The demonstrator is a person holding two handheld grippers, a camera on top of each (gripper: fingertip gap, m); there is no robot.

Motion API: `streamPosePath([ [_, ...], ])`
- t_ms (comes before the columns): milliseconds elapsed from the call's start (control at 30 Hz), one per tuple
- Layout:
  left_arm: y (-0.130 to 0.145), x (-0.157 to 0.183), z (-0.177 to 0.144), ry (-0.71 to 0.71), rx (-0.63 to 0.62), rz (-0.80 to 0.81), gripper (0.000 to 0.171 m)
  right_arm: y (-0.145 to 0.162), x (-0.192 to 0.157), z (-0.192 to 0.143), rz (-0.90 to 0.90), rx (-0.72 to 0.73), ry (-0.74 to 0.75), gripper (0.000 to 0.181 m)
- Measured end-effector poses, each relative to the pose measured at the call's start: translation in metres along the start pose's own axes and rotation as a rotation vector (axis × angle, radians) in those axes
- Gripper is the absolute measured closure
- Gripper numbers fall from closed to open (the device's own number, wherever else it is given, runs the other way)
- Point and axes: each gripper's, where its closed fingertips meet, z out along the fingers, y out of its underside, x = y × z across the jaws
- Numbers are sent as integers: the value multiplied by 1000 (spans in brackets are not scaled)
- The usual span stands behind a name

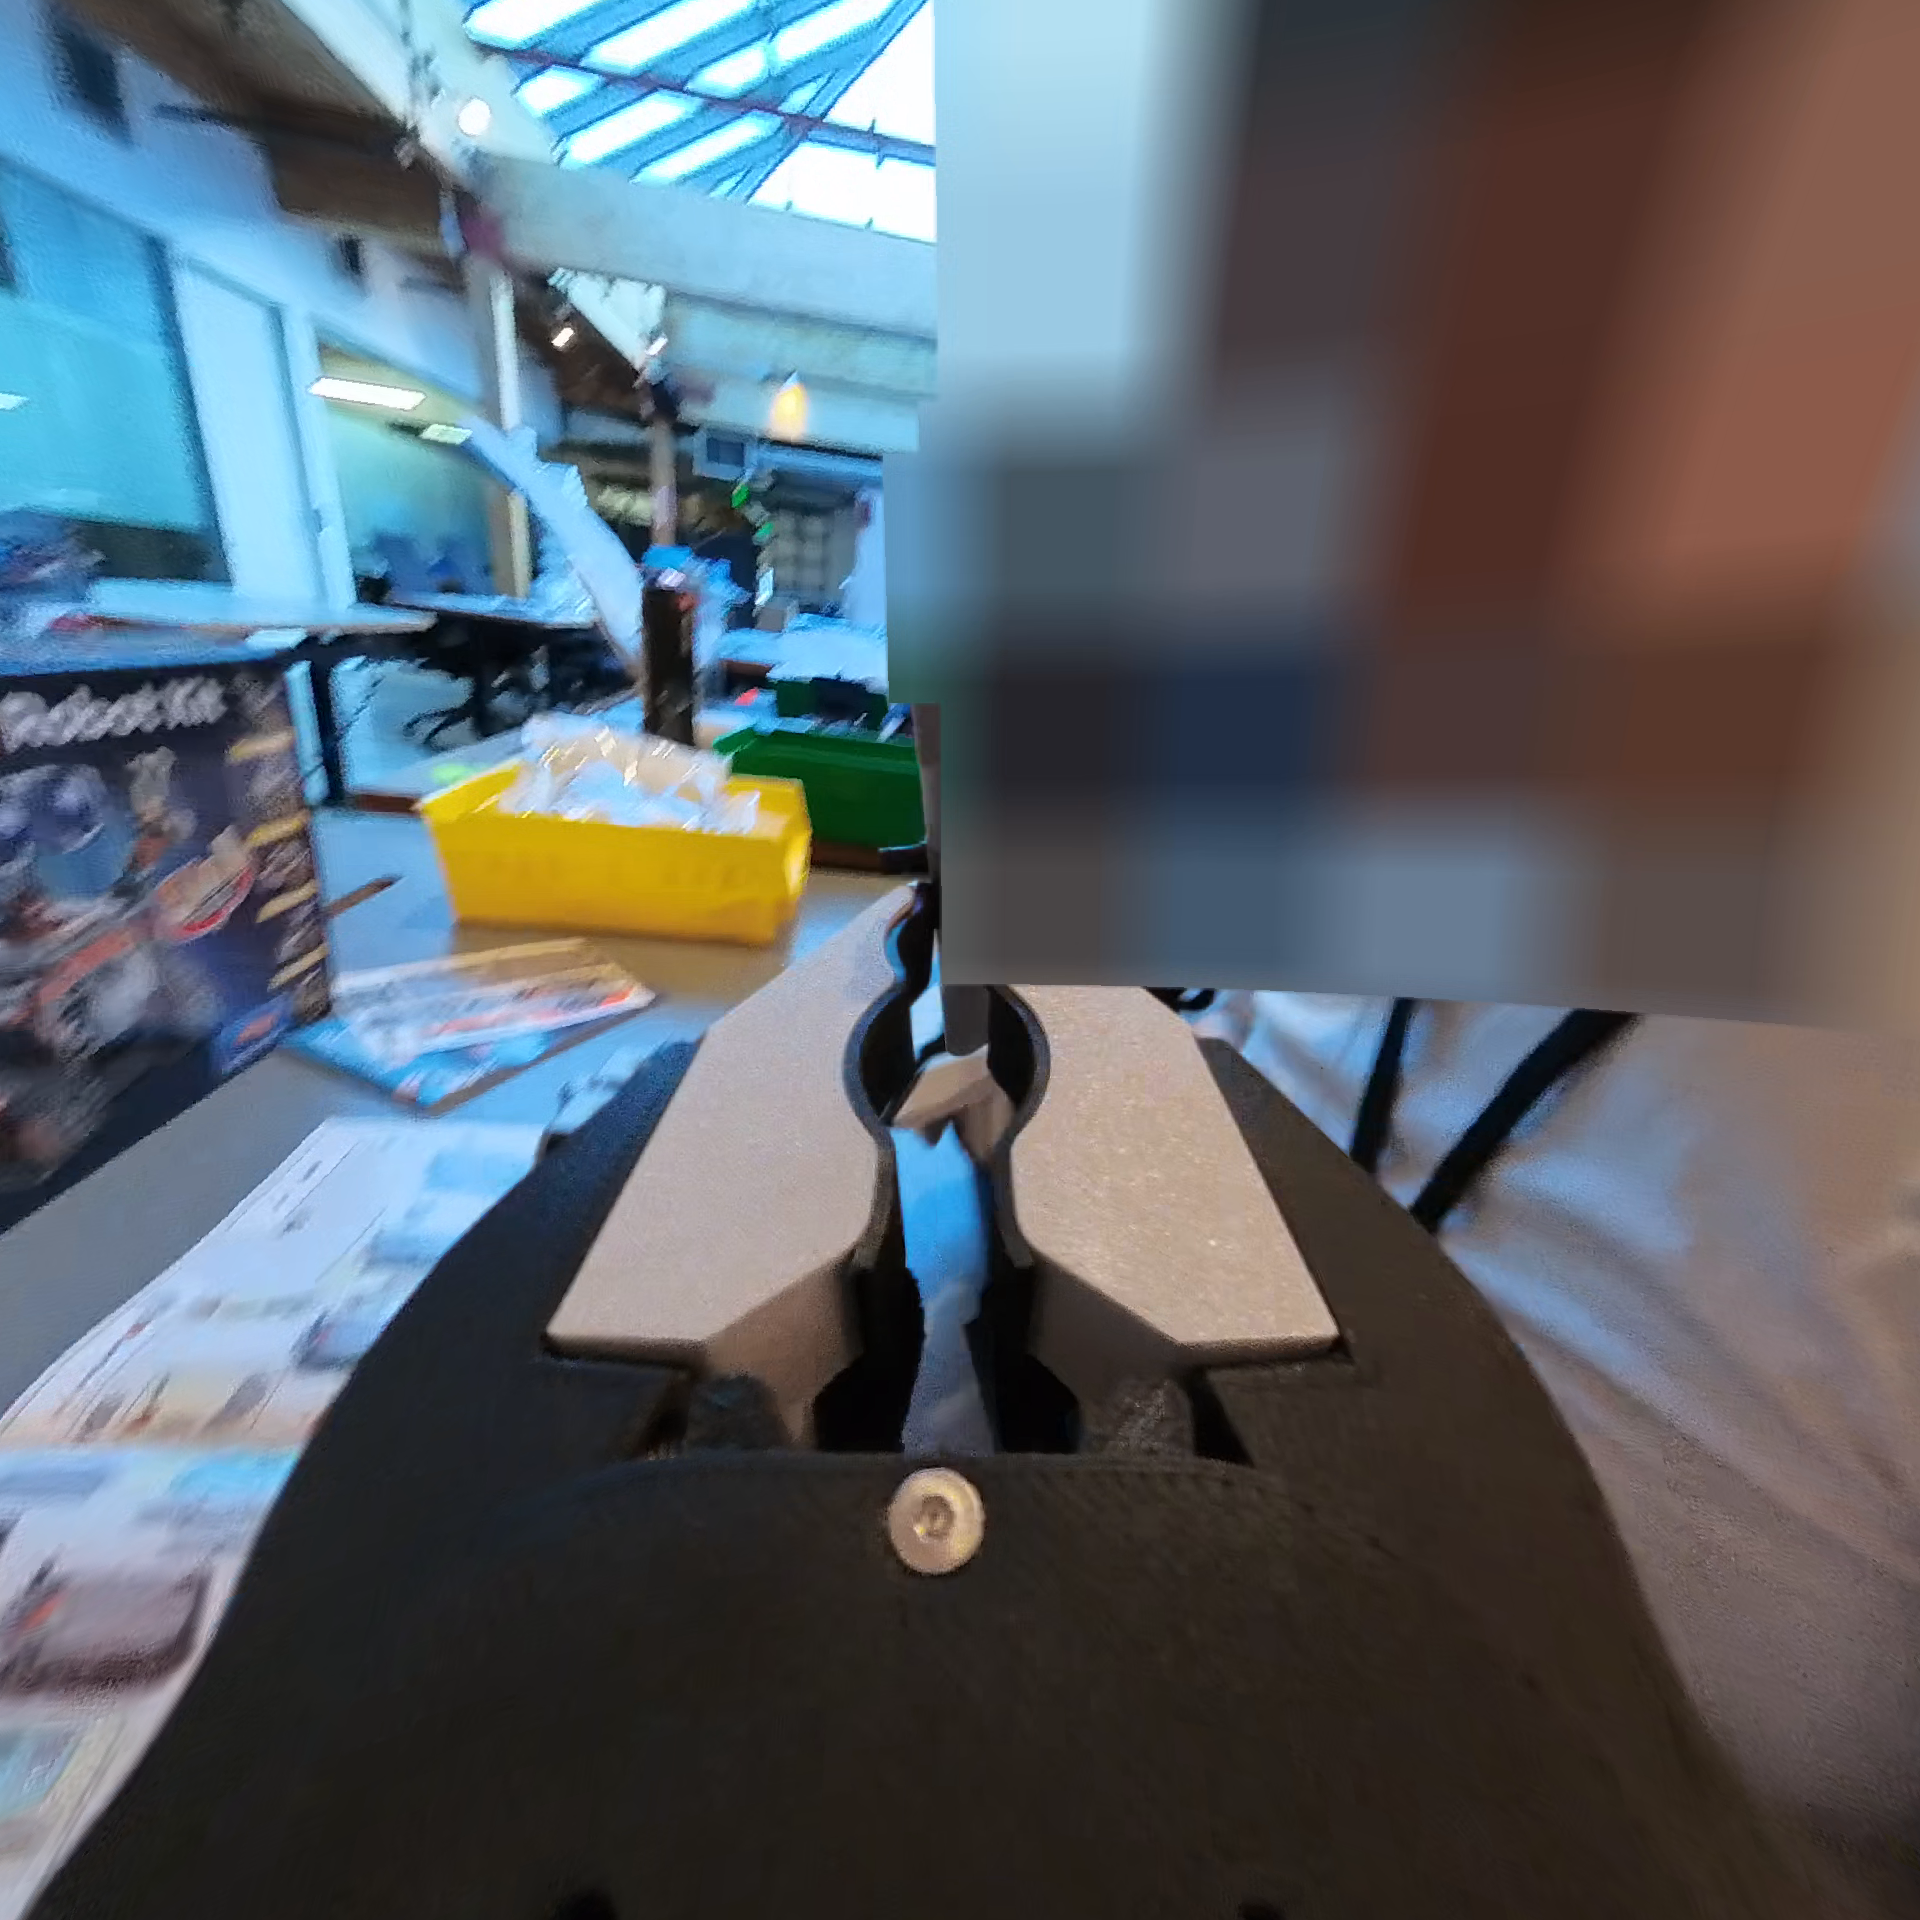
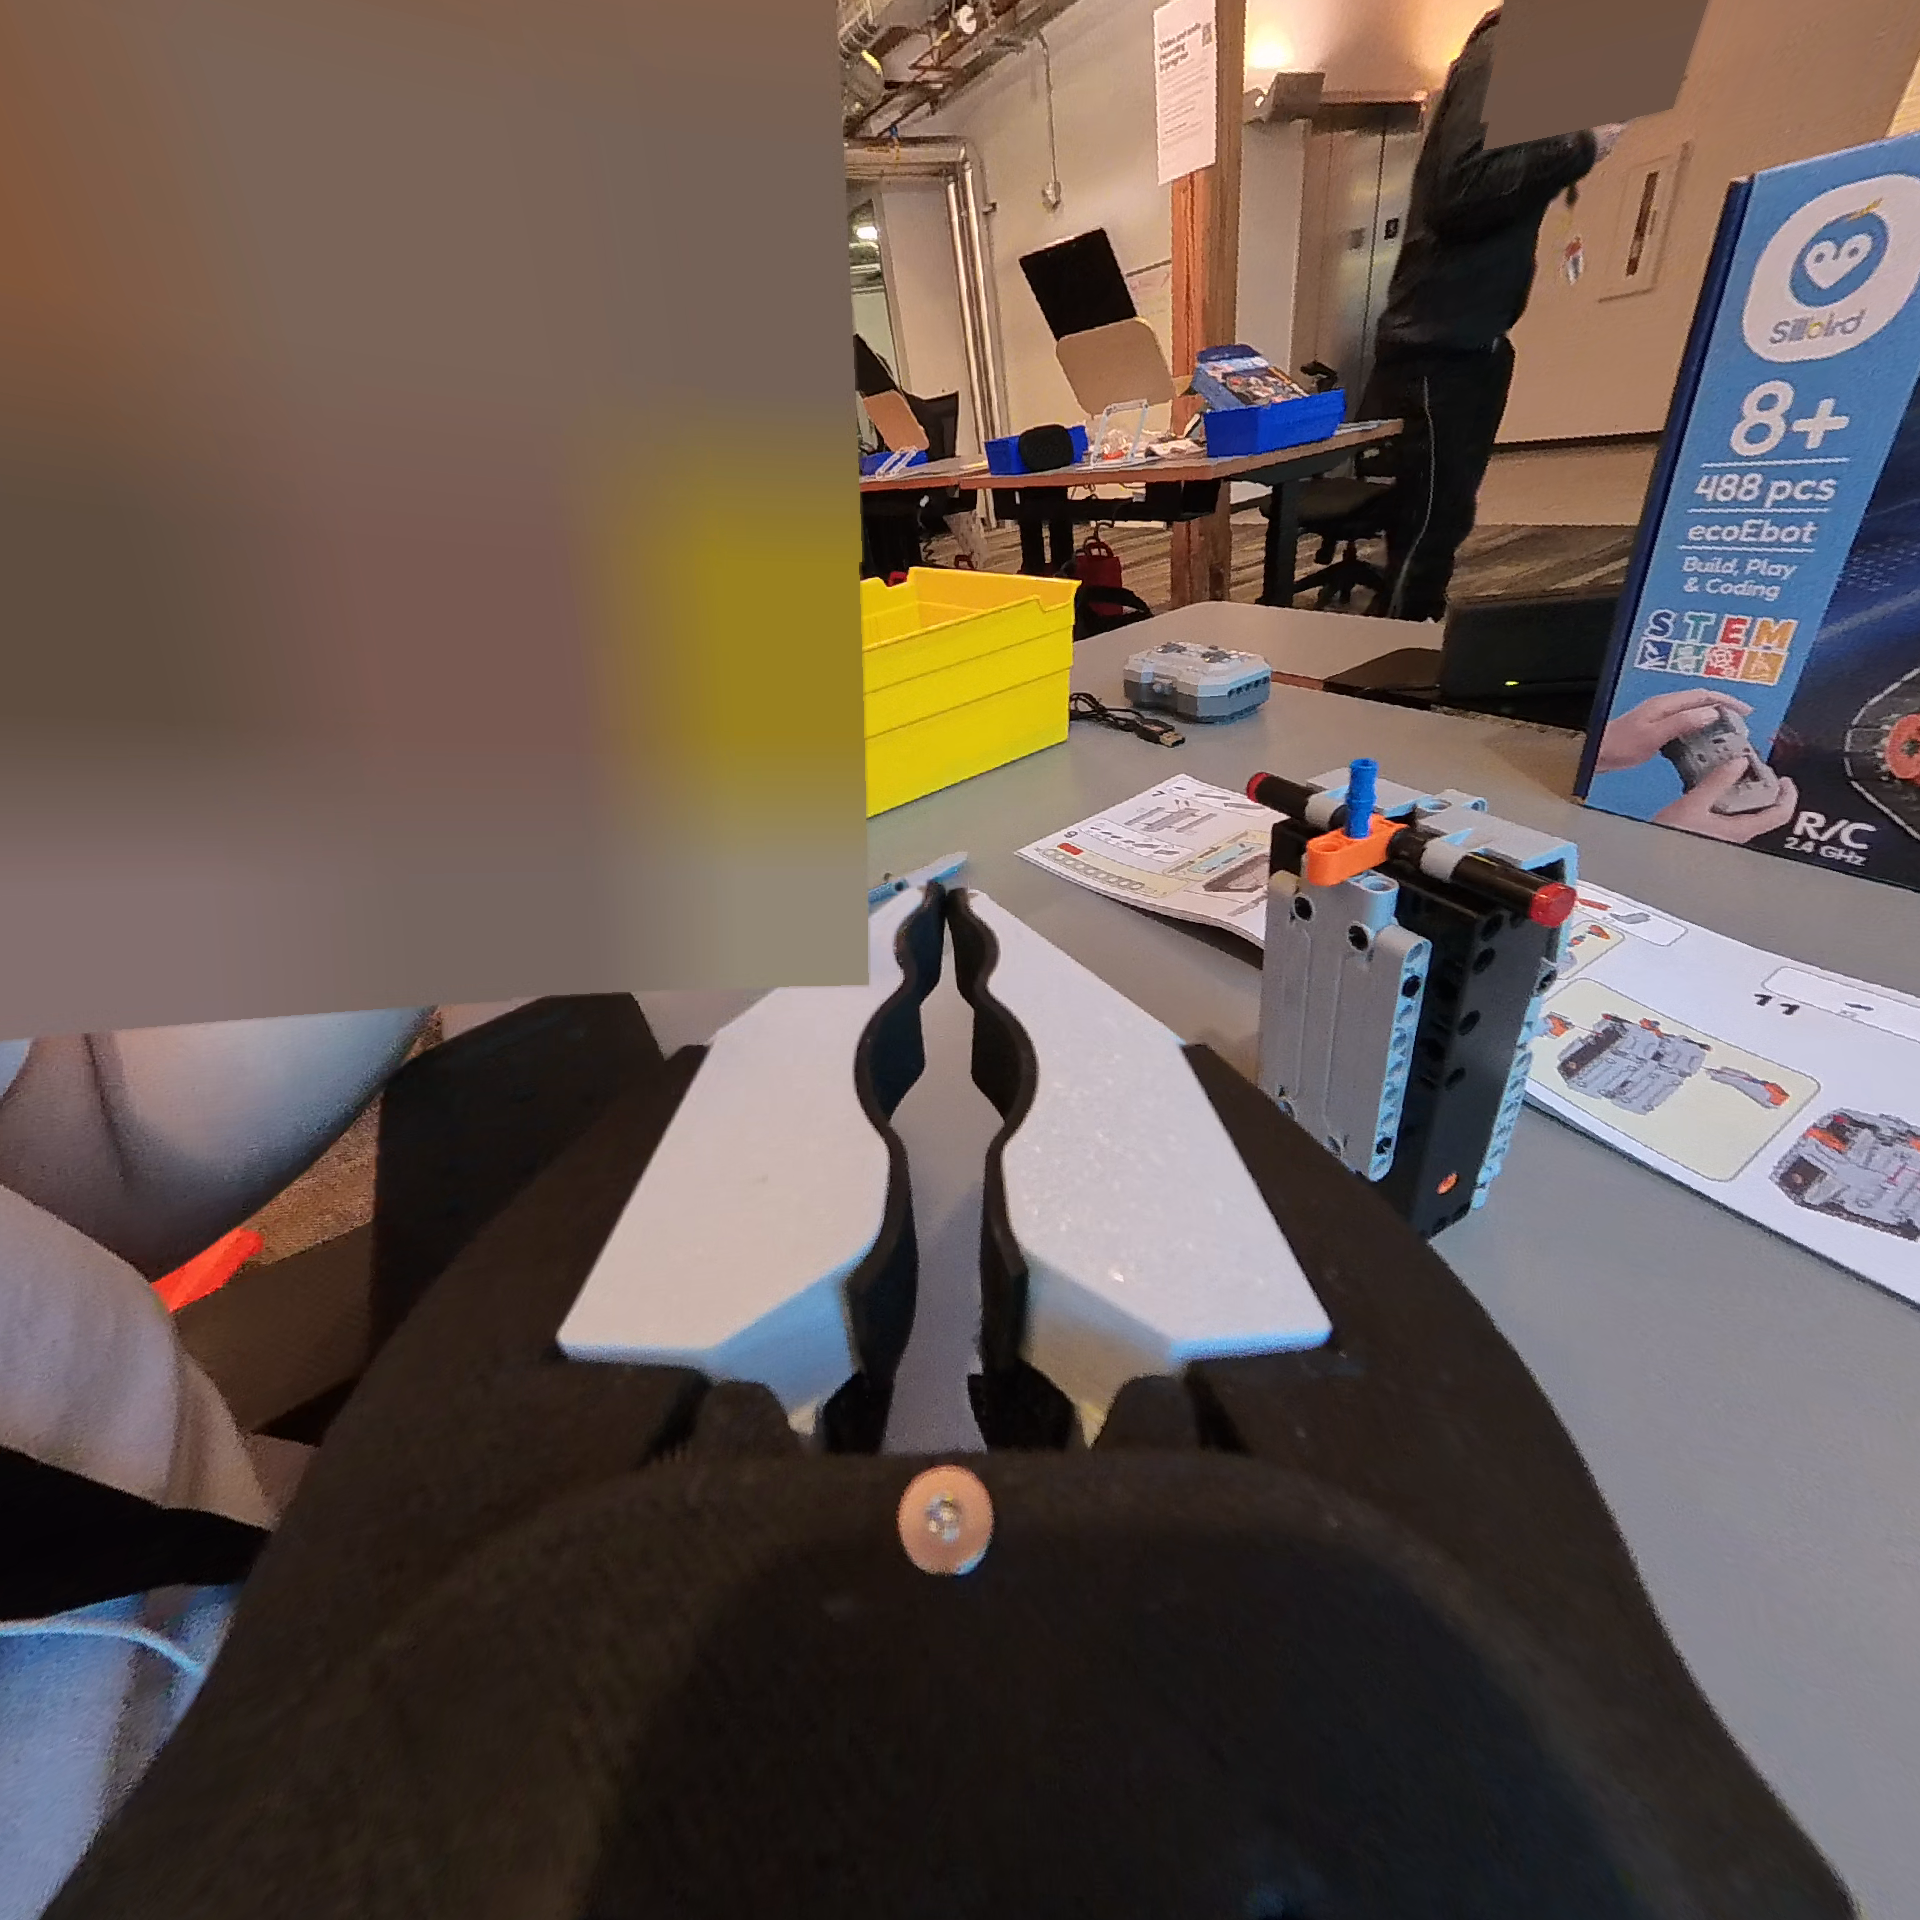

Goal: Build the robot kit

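My left gripper (image 1: 940, 935) is raised and shut on a small grey piece (image 1: 948, 1099) with a dark rod, held in the round hollow between its fingers (image 1: 769, 1143); the tips are partly hidden by a blur patch. My right gripper (image 2: 940, 899) is shut and empty, low over the grey table (image 2: 1558, 1455). A pale strip (image 2: 920, 878) lies by its tips; I cannot tell if they touch. A grey and black brick assembly (image 2: 1403, 1018) with a black axle, an orange connector and a blue pin stands upright to the right of the right gripper.
Instruction sheets (image 2: 1714, 1060) lie under and behind the assembly. A blue kit box (image 2: 1766, 499) stands at the right, a yellow bin (image 2: 966, 675) and a grey controller (image 2: 1195, 675) farther back. The left wrist view shows a yellow bin (image 1: 623, 873), a green bin (image 1: 831, 790), a box (image 1: 156, 883) and booklets (image 1: 478, 1008). My right fingertips sit around 15 centimeters from my left ones.
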Motion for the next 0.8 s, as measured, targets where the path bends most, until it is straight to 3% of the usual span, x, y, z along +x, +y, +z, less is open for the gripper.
streamPosePath([
  [100, 35, -10, 1, -45, -121, -24, 167, 4, 5, 3, -10, -17, 24, 181],
  [300, 70, -10, -8, -59, -221, -59, 166, 9, 13, 10, -22, -40, 62, 181],
  [567, 75, 3, -22, 22, -190, -130, 166, 21, 17, 24, -73, -109, 89, 181],
  [800, 54, 9, -41, 61, -82, -167, 167, 27, 16, 30, -83, -142, 78, 181],
])
